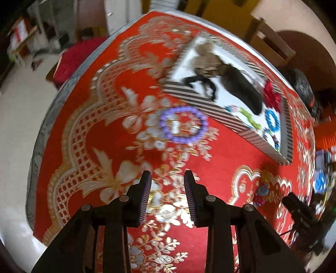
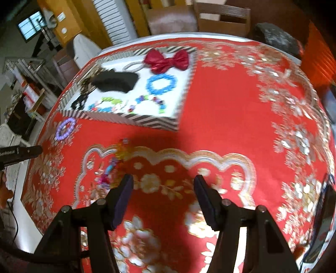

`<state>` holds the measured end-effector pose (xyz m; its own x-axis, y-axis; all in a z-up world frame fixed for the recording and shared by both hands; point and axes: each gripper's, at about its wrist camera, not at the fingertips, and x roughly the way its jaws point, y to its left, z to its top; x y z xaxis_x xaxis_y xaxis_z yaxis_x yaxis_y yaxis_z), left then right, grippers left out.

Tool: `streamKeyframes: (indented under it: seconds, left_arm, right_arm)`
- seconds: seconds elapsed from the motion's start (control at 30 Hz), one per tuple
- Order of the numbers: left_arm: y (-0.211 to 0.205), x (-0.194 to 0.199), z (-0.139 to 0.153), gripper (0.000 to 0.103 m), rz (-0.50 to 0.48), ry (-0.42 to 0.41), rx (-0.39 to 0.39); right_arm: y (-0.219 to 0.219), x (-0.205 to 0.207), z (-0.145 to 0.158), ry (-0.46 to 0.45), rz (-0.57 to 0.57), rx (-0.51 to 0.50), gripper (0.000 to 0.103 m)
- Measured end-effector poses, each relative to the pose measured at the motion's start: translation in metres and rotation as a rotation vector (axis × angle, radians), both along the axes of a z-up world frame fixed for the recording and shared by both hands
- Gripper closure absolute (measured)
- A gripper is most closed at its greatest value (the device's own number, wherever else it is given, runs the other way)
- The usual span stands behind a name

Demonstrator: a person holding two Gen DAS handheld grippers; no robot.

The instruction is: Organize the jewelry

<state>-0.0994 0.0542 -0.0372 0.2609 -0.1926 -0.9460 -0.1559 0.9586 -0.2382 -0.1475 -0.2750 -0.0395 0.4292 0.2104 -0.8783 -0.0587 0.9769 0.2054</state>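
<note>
Your left gripper (image 1: 167, 178) and right gripper (image 2: 163, 181) both hover spread apart and empty over the red tablecloth (image 2: 220, 109), the purple bead bracelet (image 1: 183, 124) lying just outside the striped tray (image 2: 134, 119), a colourful bracelet (image 2: 112, 168) by your right fingers.

Probably a home living room: an ornate red cloth (image 2: 220, 100) covers the tabletop, with wooden chairs (image 2: 222, 17) behind.
</note>
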Motion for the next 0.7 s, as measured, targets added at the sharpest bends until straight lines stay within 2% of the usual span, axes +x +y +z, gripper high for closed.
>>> streamKeyframes:
  seconds: [0.1,0.27,0.4,0.43,0.57,0.6,0.7]
  left_arm:
    - [0.010,0.006,-0.004,0.084,0.028,0.011,-0.017]
    - [0.012,0.018,-0.010,0.084,0.024,0.026,-0.029]
    - [0.011,0.036,-0.017,0.084,0.022,0.027,-0.008]
    - [0.011,0.042,-0.018,0.084,0.019,0.022,-0.003]
    - [0.000,0.064,-0.024,0.084,-0.034,-0.004,0.099]
    - [-0.003,0.069,-0.026,0.084,-0.056,-0.003,0.122]
    - [-0.013,0.080,-0.035,0.084,-0.104,0.002,0.200]
  right_arm:
    - [0.025,0.012,-0.003,0.005,0.049,0.044,0.041]
    - [0.049,0.030,-0.016,0.044,0.074,0.073,0.052]
    - [0.052,0.039,-0.026,0.079,0.051,0.092,0.071]
    - [0.050,0.041,-0.028,0.084,0.042,0.104,0.073]
    - [0.045,0.045,-0.029,0.093,0.019,0.127,0.081]
    - [0.044,0.046,-0.030,0.098,0.018,0.139,0.088]
    - [0.041,0.045,-0.028,0.093,0.021,0.150,0.094]
